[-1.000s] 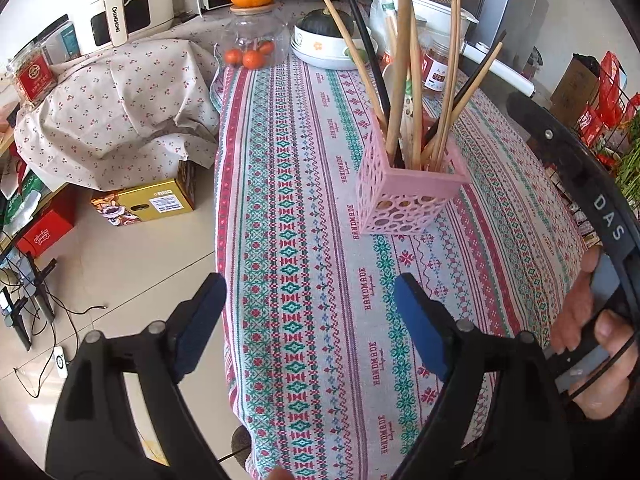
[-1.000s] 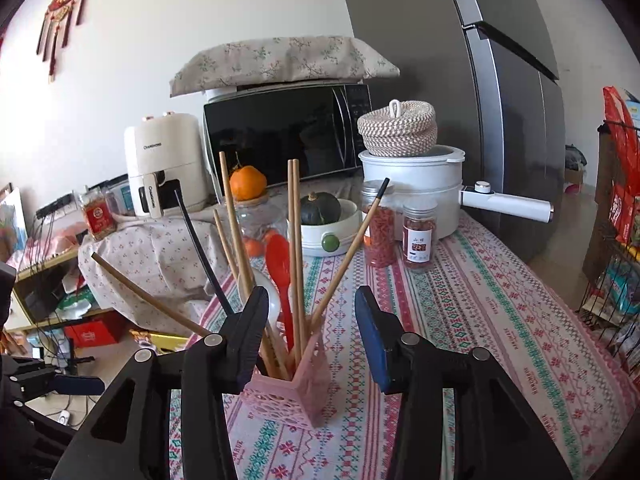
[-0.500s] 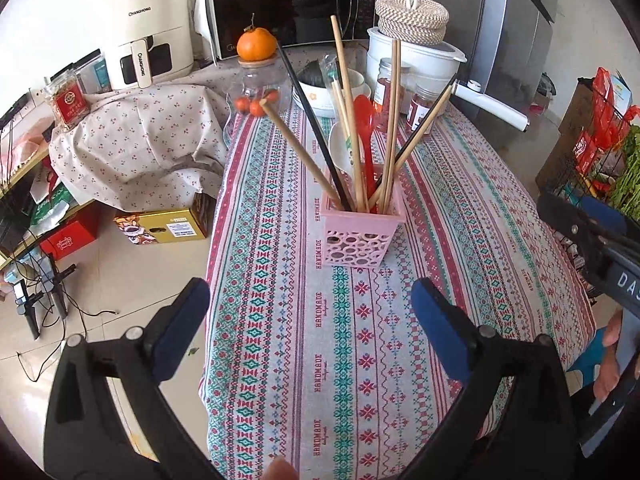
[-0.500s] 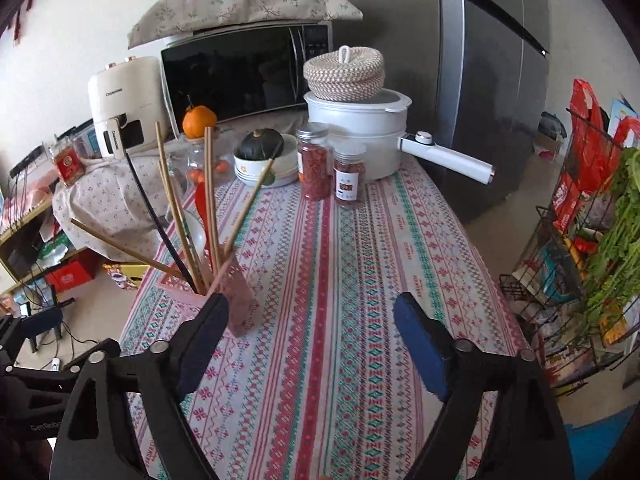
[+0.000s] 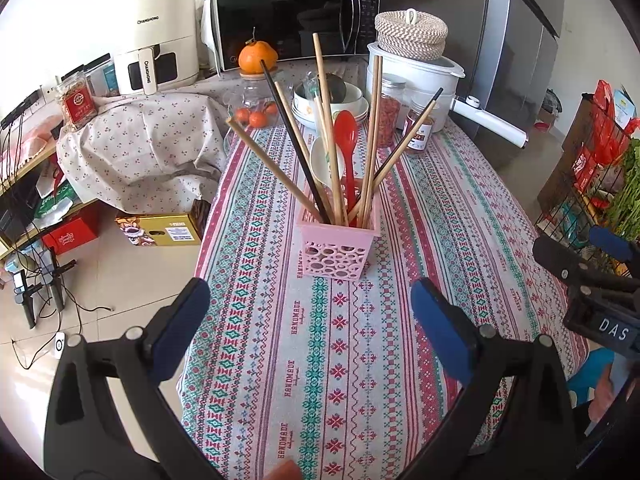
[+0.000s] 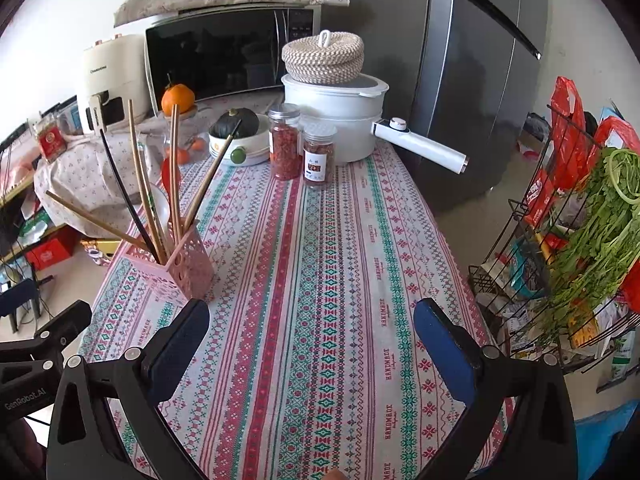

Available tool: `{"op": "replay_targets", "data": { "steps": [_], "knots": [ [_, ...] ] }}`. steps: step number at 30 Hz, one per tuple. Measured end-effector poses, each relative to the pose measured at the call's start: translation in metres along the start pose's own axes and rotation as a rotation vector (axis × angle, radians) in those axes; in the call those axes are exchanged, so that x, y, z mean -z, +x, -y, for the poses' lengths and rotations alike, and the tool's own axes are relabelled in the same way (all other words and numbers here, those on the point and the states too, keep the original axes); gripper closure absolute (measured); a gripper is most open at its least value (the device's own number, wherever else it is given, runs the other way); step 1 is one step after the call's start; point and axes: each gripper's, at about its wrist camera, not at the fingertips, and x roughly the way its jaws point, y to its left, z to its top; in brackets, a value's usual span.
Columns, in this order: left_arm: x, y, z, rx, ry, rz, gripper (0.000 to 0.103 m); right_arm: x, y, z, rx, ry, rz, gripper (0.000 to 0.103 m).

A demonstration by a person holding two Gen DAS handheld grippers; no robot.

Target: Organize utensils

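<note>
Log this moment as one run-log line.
left gripper: open, empty | right gripper: open, empty | chopsticks, red spoon: in pink holder

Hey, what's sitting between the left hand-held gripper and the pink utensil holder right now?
Only patterned tablecloth: in the left wrist view, the stretch from the open left hand-held gripper to the pink utensil holder is bare.

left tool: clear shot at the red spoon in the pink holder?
Probably yes. The left tool is open, empty, and faces the pink holder over bare tablecloth. The red spoon stands among chopsticks, so crowding is the only snag.
</note>
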Motion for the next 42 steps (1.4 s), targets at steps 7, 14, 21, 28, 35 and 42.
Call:
{"op": "replay_targets", "data": {
  "steps": [7,14,21,28,35,42],
  "knots": [
    [0.001,0.002,0.005,-0.004,0.003,-0.006,0.003,0.001,0.004,0.000,-0.016,0.004,-0.016,0.000],
    [0.001,0.002,0.010,0.001,0.009,-0.007,0.003,0.003,0.005,-0.002,-0.022,0.004,-0.026,0.000],
    [0.001,0.002,0.010,0.005,0.010,-0.008,0.003,0.003,0.008,-0.003,-0.024,0.007,-0.036,0.000],
    [0.001,0.002,0.010,0.007,0.007,-0.008,0.003,0.004,0.010,-0.005,-0.025,0.006,-0.041,0.000],
    [0.002,0.002,0.011,0.009,0.008,-0.009,0.003,0.005,0.011,-0.005,-0.024,0.007,-0.042,0.000],
    [0.002,0.002,0.011,0.008,0.008,-0.010,0.003,0.005,0.011,-0.005,-0.024,0.007,-0.043,0.000]
  ]
}}
